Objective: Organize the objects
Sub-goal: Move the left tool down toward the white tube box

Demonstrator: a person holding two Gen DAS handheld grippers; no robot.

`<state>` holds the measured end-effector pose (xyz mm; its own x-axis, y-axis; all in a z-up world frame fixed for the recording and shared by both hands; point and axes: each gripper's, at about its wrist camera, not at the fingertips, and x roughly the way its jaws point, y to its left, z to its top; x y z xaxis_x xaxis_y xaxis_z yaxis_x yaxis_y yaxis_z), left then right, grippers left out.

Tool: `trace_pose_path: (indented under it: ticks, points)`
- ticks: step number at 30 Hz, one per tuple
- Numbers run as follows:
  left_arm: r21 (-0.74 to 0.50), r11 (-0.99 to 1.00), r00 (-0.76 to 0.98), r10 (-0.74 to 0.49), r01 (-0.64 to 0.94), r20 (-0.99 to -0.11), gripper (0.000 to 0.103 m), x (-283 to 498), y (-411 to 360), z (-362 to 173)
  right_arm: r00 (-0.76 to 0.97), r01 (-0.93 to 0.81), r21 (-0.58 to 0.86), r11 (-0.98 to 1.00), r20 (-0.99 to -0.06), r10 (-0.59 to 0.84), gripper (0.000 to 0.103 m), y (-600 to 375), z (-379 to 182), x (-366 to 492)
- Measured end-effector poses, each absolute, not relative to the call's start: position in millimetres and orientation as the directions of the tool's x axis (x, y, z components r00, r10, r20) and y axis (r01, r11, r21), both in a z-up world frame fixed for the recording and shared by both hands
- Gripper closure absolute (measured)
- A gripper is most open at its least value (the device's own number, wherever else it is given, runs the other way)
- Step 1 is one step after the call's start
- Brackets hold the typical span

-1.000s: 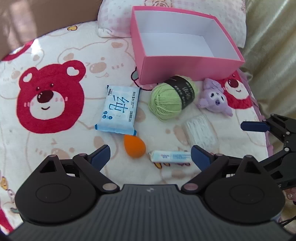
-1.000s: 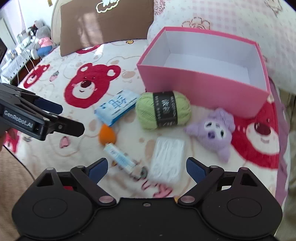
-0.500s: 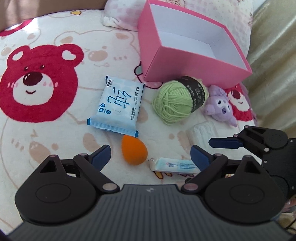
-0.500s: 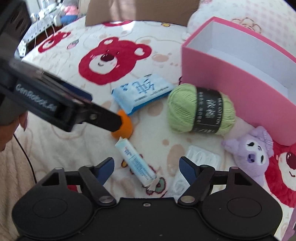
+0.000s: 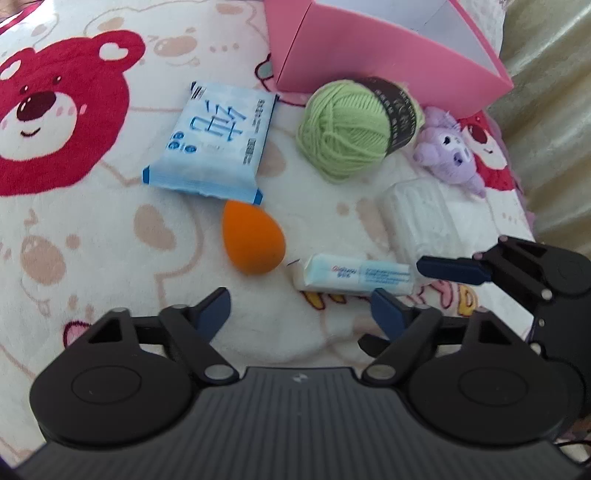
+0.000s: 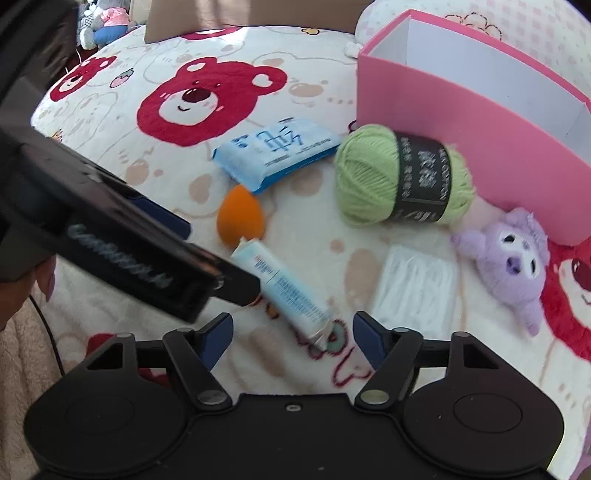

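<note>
Loose items lie on a bear-print blanket in front of an open pink box (image 5: 388, 62) (image 6: 480, 129). They are an orange sponge (image 5: 253, 240), a small white-and-blue tube (image 5: 356, 277), a blue wipes pack (image 5: 214, 147), green yarn (image 5: 351, 129), a purple plush (image 5: 447, 155) and a clear swab packet (image 5: 421, 218). My left gripper (image 5: 301, 310) hovers just short of the sponge and tube with its jaws closing and nothing between them. My right gripper (image 6: 293, 332) is also closing, with the tube's (image 6: 288, 291) crimped end just ahead of its gap and untouched.
The left gripper's body (image 6: 147, 251) crosses the left of the right wrist view, tip near the tube. A finger (image 5: 454, 269) of the right gripper reaches in by the tube's end. A pink checked pillow (image 6: 535, 33) sits behind the box. The blanket edge drops off at right.
Both grippers have come down closer to the items and nearer each other. Both pairs of jaws have narrowed. Nothing on the blanket has moved.
</note>
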<state>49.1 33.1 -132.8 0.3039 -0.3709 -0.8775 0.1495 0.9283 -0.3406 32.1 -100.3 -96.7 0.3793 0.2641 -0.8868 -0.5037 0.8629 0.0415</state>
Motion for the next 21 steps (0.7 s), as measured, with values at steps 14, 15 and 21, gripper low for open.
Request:
trace_pose_path:
  ticks: [14,15,21]
  points:
    - [-0.386,0.91,0.315,-0.414,0.148,-0.854,0.066,61,25,-144,0.473,-0.418,0.024,0.908,-0.848,0.24,0.074,-109,-112,37]
    - [-0.39,0.909,0.318,-0.416,0.147,-0.852,0.066,61,25,-145,0.473,-0.412,0.035,0.911,-0.846,0.247,0.074,-111,-112,38]
    - [-0.443,0.883,0.341,-0.468,0.154,-0.815,0.066,65,29,-146,0.489,-0.4,0.015,0.916,-0.842,0.228,0.074,-109,-115,43]
